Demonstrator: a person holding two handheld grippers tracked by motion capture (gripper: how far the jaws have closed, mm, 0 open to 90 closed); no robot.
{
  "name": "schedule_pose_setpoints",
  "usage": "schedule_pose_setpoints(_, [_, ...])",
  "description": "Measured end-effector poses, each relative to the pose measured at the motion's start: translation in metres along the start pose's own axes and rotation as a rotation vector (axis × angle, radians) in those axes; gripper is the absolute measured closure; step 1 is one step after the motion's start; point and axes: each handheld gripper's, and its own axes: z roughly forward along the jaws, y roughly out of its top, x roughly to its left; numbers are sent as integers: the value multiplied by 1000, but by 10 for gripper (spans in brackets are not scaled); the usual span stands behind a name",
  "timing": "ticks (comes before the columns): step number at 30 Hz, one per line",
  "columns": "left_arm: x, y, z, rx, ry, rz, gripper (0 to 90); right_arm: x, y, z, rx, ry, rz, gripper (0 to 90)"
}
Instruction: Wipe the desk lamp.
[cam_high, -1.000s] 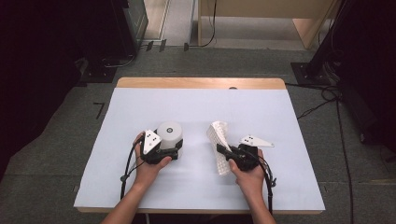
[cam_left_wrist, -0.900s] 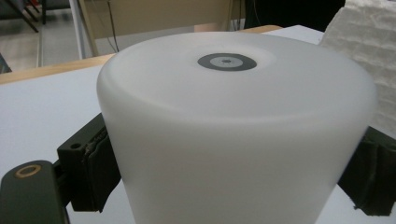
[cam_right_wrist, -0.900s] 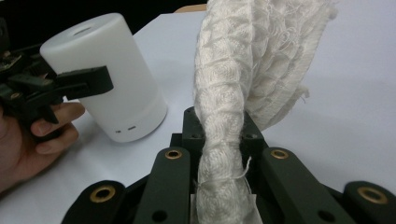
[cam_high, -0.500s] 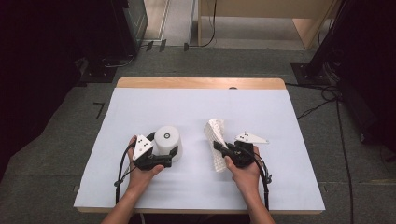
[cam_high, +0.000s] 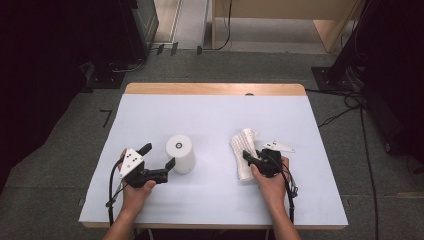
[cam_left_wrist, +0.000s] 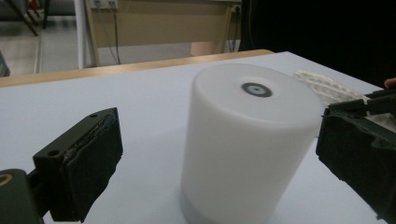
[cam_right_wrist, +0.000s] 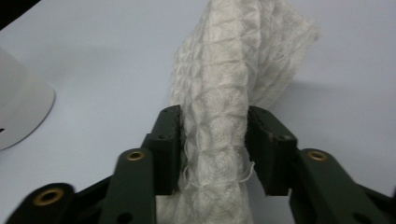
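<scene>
A white cylinder (cam_high: 180, 152) with a small dark ring on its top stands upright on the pale table (cam_high: 210, 115). My left gripper (cam_high: 158, 156) is just to its left, open wide. Its pads (cam_left_wrist: 91, 161) stand clear of the cylinder (cam_left_wrist: 247, 140) on both sides. A white netted foam cloth (cam_high: 243, 152) lies in a folded strip right of centre. My right gripper (cam_high: 251, 159) is at its near end. Its jaws have just been opening, and the cloth (cam_right_wrist: 233, 56) stands loosely between them. The right gripper (cam_right_wrist: 215, 149) no longer squeezes it.
The table's wooden far edge (cam_high: 215, 89) borders a grey floor. Dark equipment and cables (cam_high: 350, 100) lie to the right, and a black stand (cam_high: 115, 75) stands at the back left. A curved white edge of the cylinder (cam_right_wrist: 23, 112) sits left of the cloth.
My left gripper let go of the cylinder and drew back to the left with its jaws wide. My right gripper sank toward the table with the cloth and its jaws spread apart.
</scene>
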Motion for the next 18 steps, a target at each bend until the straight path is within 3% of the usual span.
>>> schedule_pose_setpoints(4, [13,1,-13,-11,25,-51,10,-7,3,-5,19,-75,17,388])
schedule_pose_setpoints(6, [15,0,-17,-14,31,-63,10,-9,3,-7,15,-77,20,345])
schedule_pose_setpoints(7, [18,-2,-24,-13,38,-63,10,-11,6,-13,-8,-45,18,135])
schedule_pose_setpoints(8, [19,-4,-27,-11,40,-64,10,-13,7,-18,-22,-19,3,87])
schedule_pose_setpoints(9, [19,-4,-27,-11,40,-64,9,-13,7,-18,-22,-19,3,87])
schedule_pose_setpoints(10, [21,-6,-30,2,35,-59,10,-15,8,-28,-44,-20,-23,16])
schedule_pose_setpoints(11, [21,-6,-30,2,35,-59,9,-15,8,-28,-44,-20,-23,16])
schedule_pose_setpoints(14, [27,-14,-37,23,46,-66,9,-26,6,-51,-93,-50,-25,13])
schedule_pose_setpoints(18, [34,-19,-46,44,67,-66,10,-41,-3,-76,-144,-36,-49,0])
